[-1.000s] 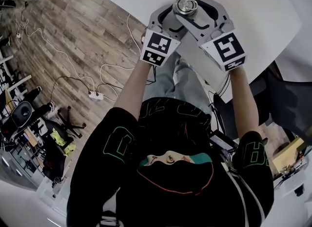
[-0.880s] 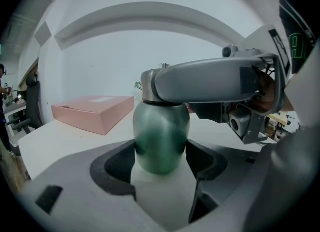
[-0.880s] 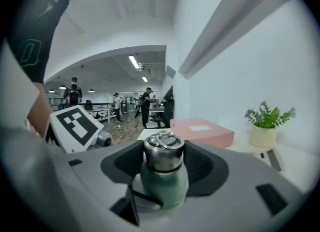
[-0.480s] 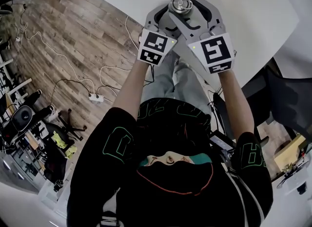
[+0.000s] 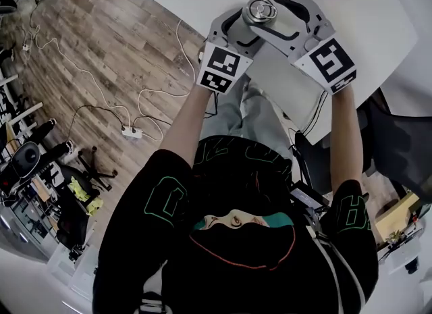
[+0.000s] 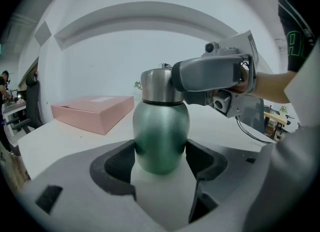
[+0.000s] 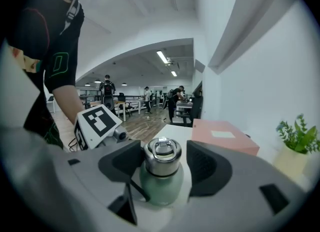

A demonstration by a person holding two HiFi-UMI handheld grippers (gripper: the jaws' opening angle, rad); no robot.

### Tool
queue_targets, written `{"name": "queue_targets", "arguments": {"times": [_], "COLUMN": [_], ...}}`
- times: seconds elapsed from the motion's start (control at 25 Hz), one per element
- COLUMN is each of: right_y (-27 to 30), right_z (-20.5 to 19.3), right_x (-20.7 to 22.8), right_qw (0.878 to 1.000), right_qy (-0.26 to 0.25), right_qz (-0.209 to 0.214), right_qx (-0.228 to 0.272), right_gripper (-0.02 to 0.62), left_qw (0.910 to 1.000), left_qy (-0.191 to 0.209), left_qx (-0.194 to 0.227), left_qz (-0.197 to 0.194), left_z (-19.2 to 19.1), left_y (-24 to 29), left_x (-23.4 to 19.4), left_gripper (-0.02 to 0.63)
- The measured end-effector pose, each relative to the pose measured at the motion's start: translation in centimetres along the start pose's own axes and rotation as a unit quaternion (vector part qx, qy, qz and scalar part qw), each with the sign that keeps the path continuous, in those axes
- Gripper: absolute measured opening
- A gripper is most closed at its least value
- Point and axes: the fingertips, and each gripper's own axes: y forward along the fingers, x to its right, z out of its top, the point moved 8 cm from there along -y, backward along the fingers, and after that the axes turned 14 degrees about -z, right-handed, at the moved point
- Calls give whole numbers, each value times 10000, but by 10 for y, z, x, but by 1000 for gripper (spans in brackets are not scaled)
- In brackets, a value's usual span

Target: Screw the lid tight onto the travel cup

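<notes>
Two tongs meet on one travel cup [image 6: 161, 136] above the near edge of the white desk [image 5: 378, 29]. Cup: green rounded body, upright, with the steel lid [image 7: 162, 155] seated on its neck and a ring handle lying flat on top of the lid. Left tongs [image 6: 161, 168] sit low on the body: both dark pads press the green sides, one on each flank, so the cup is clamped there. Whether the base sits on the desk or hangs just above it cannot be told. Right tongs [image 7: 164, 170] are at lid height, coming in from the opposite side; the jaws are opening with the lid between them. In the right gripper view the pad on that view's left lies against or just beside the steel rim, while the other pad stands clear with a gap showing. In the left gripper view one grey finger of the right tongs reaches across beside the lid. Head view: the two tools cross over the cup, the left marker cube [image 5: 223, 68] and right marker cube [image 5: 327, 63] toward the person, both arms stretched forward. A flat pink box [image 6: 95, 110] lies on the desk beyond the cup, well apart from it. A small green plant [image 7: 298, 135] stands at the far right of the right gripper view. Beside the desk, wood floor [image 5: 101, 49] with white cables and a power strip [image 5: 131, 132].
</notes>
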Motion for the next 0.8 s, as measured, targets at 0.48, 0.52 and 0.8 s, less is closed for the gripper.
{"name": "queue_targets", "arguments": {"times": [0.48, 0.52, 0.8], "right_y": [1, 1, -2], "right_z": [2, 1, -4], "right_x": [4, 3, -16], "right_qw": [9975, 9984, 9918], "right_qy": [-377, -328, 376], "right_qz": [564, 430, -1209], "right_qx": [-215, -190, 175], "right_gripper": [245, 245, 245], "left_qw": [10000, 10000, 10000], "left_qy": [5, 6, 18], "left_qx": [0, -1, -8], "left_qz": [-19, -18, -2], "left_z": [1, 1, 0], "left_y": [0, 0, 0], "left_x": [1, 1, 1], "left_gripper": [327, 327, 327]}}
